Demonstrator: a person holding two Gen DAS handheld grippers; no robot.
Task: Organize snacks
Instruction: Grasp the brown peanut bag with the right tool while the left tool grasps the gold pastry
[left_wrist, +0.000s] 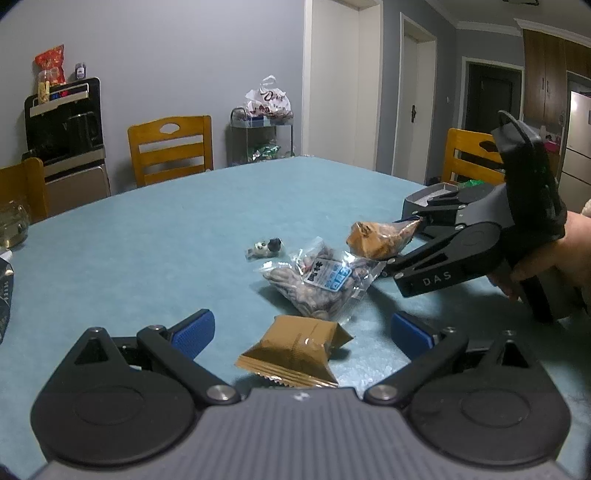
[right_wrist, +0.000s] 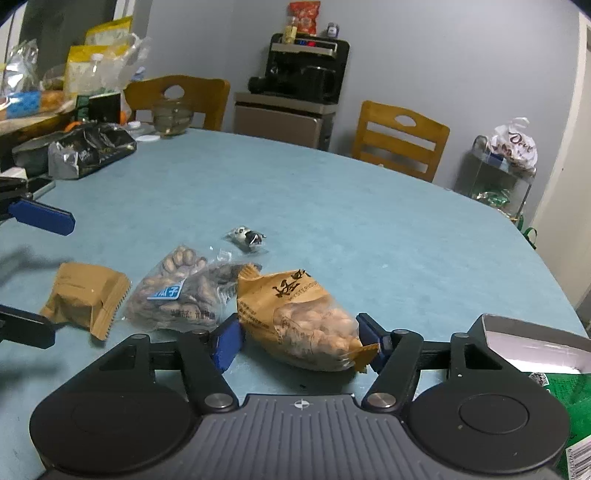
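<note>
- The table (right_wrist: 332, 206), covered in a blue-green cloth, is carrying the whole spread; wooden chairs (right_wrist: 400, 134) are standing behind it
- A grey box (right_wrist: 532, 339), open on top, is sitting on the table by the right gripper, green packaging just beside it
- The right gripper (right_wrist: 299, 338) is bracketing the orange peanut bag (right_wrist: 295, 317); both blue pads are lying against the bag's sides, pinching it; a hand (left_wrist: 546, 254) is gripping its handle
- The left gripper (left_wrist: 301, 332) is hovering with jaws spread wide; the brown snack packet (left_wrist: 295, 350) is lying between them, untouched
- The clear bag of nuts (right_wrist: 177, 291) is lying between the two brown-toned packs
- A small black-and-white wrapped candy (right_wrist: 249, 236) is sitting just beyond, apart
</note>
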